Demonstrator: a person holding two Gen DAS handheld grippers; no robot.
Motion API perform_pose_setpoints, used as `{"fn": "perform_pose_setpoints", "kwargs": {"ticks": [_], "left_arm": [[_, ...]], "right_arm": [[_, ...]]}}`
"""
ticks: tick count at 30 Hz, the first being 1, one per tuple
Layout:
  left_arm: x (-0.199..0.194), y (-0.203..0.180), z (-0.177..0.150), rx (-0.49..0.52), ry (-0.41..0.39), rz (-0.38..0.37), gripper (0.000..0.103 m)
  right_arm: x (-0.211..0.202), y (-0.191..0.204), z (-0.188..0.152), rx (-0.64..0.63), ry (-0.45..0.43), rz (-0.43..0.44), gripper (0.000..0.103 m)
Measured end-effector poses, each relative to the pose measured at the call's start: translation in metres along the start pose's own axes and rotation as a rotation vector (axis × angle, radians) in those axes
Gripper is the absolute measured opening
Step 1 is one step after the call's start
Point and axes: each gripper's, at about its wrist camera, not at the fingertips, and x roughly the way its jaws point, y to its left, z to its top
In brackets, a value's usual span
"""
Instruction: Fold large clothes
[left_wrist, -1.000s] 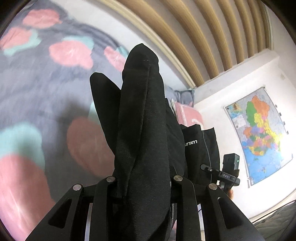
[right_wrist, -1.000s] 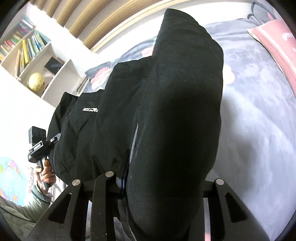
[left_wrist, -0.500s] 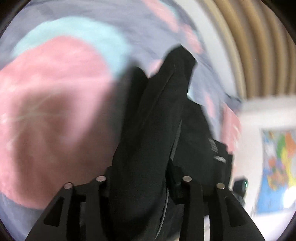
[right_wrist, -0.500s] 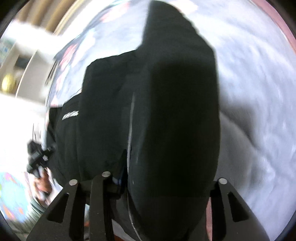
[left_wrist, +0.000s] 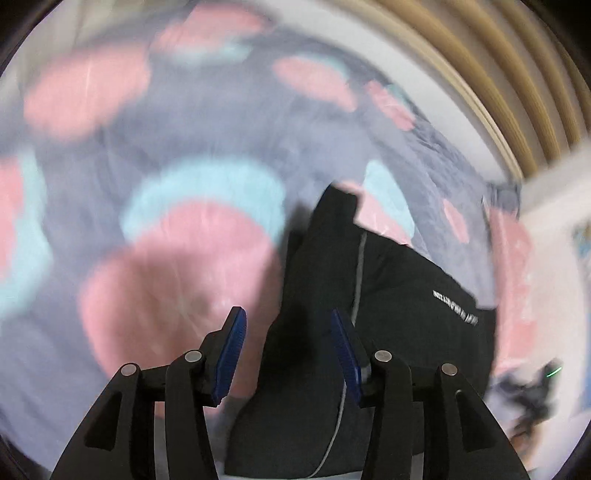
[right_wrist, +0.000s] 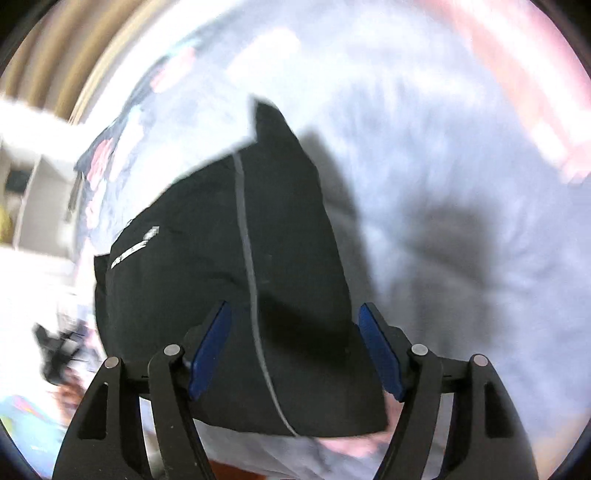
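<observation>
A black garment (left_wrist: 399, 317) with a grey zipper line and white lettering lies folded on the bedspread (left_wrist: 110, 221). My left gripper (left_wrist: 286, 312) points down at its left edge. The jaws are opening and the blue pads (left_wrist: 231, 347) stand apart, with cloth showing between them but not pinched. In the right wrist view the same garment (right_wrist: 207, 258) spreads below my right gripper (right_wrist: 293, 306). Those jaws are opening wide too, and the pads (right_wrist: 376, 347) are clear of the cloth on both sides.
The grey bedspread has pink and teal blotches. A slatted wooden headboard (left_wrist: 498, 74) runs along the far side and a pink pillow (left_wrist: 513, 266) lies by it. White shelves (right_wrist: 33, 177) stand to the left. The picture is blurred.
Both grippers let go of the black garment, which hung bunched in their jaws before and now lies on the bed. Both tipped downward and moved across the bed.
</observation>
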Motion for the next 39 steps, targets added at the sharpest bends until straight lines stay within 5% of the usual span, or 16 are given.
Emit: {"fn": "perform_pose_setpoints", "kwargs": {"ticks": [6, 9, 14, 21, 27, 39], "left_arm": [[0.007, -0.088, -0.015, 0.177, 0.036, -0.135, 0.049], [0.039, -0.126, -0.039, 0.272, 0.089, -0.068, 0.049], [0.102, -0.133, -0.074, 0.288, 0.205, 0.020, 0.049], [0.118, -0.128, -0.081, 0.318, 0.189, 0.086, 0.051], [0.094, -0.125, -0.071, 0.307, 0.185, 0.092, 0.052], [-0.060, -0.187, -0.010, 0.407, -0.157, 0.291, 0.052]], "right_arm": [[0.016, 0.081, -0.009, -0.200, -0.007, -0.056, 0.078], [0.057, 0.119, -0.018, -0.294, 0.031, -0.210, 0.078], [0.112, 0.128, -0.033, -0.304, 0.108, -0.238, 0.077], [0.136, 0.137, -0.044, -0.358, 0.058, -0.325, 0.082], [0.123, 0.150, -0.036, -0.323, 0.129, -0.345, 0.089], [-0.013, 0.241, -0.008, -0.373, -0.170, -0.265, 0.089]]}}
